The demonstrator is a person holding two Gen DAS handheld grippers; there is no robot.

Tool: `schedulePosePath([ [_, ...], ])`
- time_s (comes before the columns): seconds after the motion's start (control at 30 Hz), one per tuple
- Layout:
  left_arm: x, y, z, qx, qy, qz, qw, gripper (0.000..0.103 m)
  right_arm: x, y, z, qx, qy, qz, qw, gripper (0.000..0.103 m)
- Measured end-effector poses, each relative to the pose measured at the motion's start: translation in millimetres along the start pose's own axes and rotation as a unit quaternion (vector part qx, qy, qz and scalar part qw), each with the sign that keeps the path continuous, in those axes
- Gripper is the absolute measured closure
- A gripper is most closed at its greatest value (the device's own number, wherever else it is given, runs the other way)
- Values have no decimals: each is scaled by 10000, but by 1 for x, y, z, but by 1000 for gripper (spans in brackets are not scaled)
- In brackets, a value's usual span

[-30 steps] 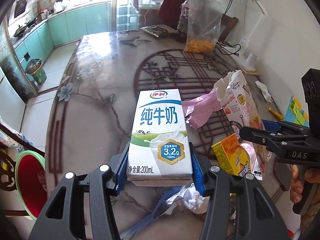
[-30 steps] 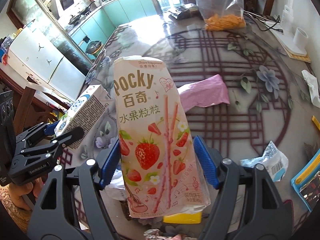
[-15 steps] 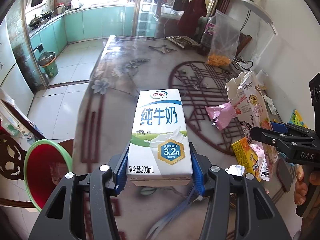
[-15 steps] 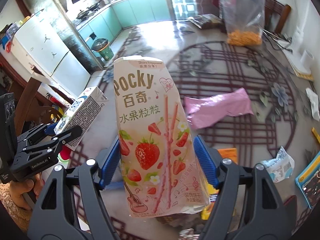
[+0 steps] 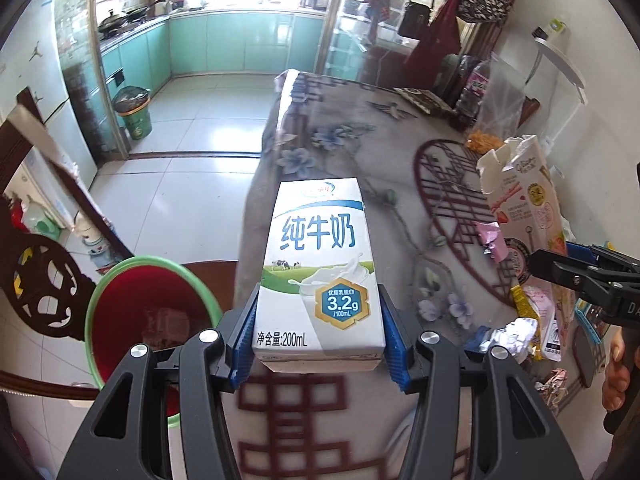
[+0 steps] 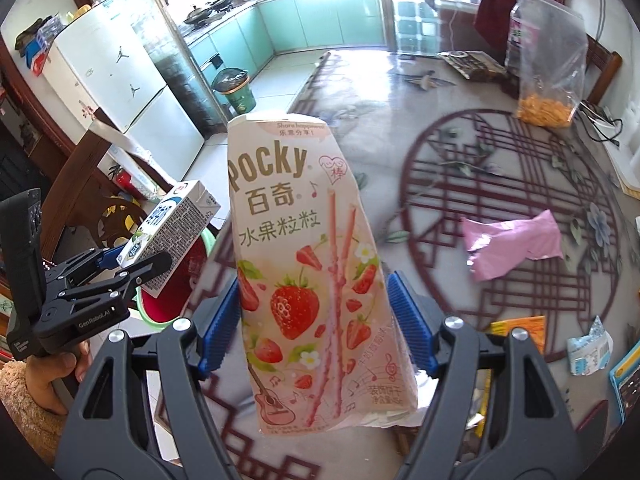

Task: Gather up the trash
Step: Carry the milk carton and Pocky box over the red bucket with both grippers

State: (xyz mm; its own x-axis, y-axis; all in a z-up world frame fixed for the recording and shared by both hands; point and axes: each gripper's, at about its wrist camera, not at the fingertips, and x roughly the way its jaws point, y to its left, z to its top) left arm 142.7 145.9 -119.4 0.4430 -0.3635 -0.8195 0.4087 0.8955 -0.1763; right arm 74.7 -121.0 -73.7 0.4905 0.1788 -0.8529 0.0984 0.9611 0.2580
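Note:
My left gripper [image 5: 318, 354] is shut on a white and blue milk carton [image 5: 318, 276], held upright above the table's left edge. A red bin with a green rim [image 5: 148, 316] stands on the floor just left of it. My right gripper [image 6: 316, 332] is shut on a pink Pocky box [image 6: 308, 264] with a torn top, held over the table. In the right wrist view the left gripper [image 6: 132, 264] and its carton [image 6: 176, 232] hang over the bin [image 6: 188, 272]. In the left wrist view the Pocky box [image 5: 524, 216] is at the right.
On the patterned table [image 6: 460, 152] lie a pink wrapper [image 6: 516, 244], an orange packet [image 6: 520, 330], a crumpled white and blue wrapper [image 6: 592, 350] and a clear bag of orange snacks [image 6: 544, 68]. A dark wooden chair [image 5: 44, 284] stands left of the bin. A green kitchen bin [image 5: 136, 114] is far off.
Both grippers have moved left with their boxes, from over the table's middle to its left edge. The red bin has come closer and now lies beside the milk carton.

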Motion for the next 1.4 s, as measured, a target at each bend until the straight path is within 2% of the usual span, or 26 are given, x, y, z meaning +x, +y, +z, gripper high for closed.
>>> schedulePosePath([
  [0.37, -1, 60, -9, -372, 46, 245, 9990, 53, 18, 45, 4, -232, 94, 119, 9996, 33],
  [0.93, -2, 121, -26, -972, 121, 603, 9934, 53, 50, 103, 20, -709, 320, 407, 9961, 33],
  [1.4, 1, 187, -45, -1609, 279, 1057, 9809, 53, 93, 184, 35, -1530, 642, 797, 9829, 32],
])
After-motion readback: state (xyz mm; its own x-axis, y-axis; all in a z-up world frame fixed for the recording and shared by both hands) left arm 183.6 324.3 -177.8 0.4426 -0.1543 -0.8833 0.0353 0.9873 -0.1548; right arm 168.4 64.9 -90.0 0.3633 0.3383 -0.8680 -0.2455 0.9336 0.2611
